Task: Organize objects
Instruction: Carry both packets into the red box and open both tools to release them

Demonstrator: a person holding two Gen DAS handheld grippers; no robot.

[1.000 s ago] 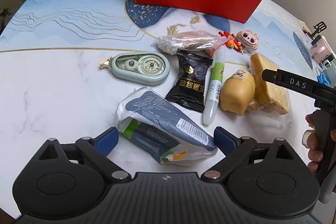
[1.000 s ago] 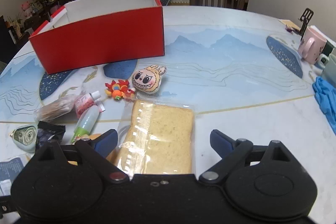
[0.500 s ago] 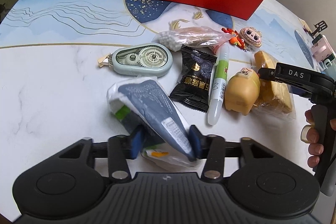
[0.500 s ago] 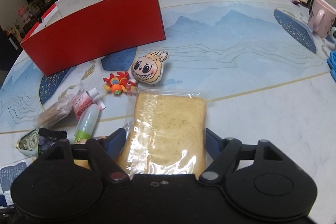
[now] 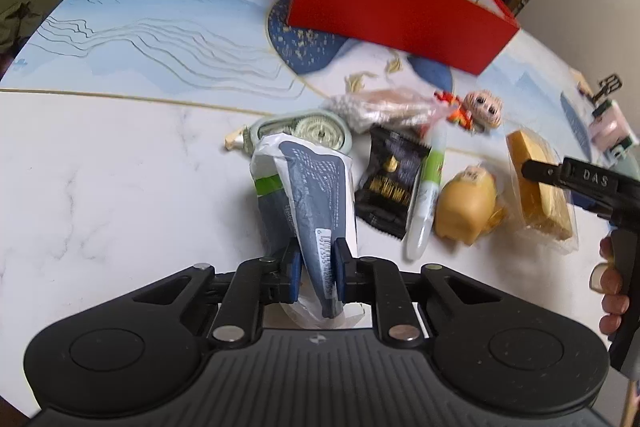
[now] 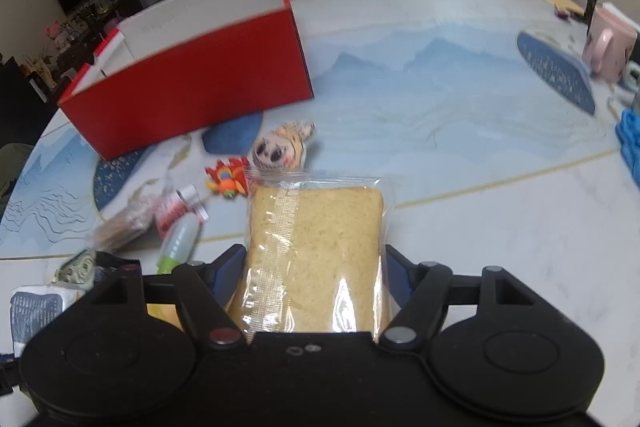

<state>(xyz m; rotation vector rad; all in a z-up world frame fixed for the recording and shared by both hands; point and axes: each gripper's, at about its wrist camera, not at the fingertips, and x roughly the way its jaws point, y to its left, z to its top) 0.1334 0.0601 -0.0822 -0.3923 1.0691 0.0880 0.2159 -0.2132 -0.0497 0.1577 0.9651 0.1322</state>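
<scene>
Both grippers clamped on packets, red box beyond.

The left gripper (image 5: 316,269) pinches the grey-white pouch (image 5: 310,195) near its barcode end. The right gripper (image 6: 316,267), its jaws having just closed further, presses both side edges of the bread pack (image 6: 316,251). The box (image 6: 192,99) stands open-topped past the clutter; bare table (image 6: 500,227) lies wide to the right.

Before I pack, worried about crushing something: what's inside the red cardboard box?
Only bare white inner walls of the red cardboard box show; its floor stays hidden behind the red front wall.
</scene>
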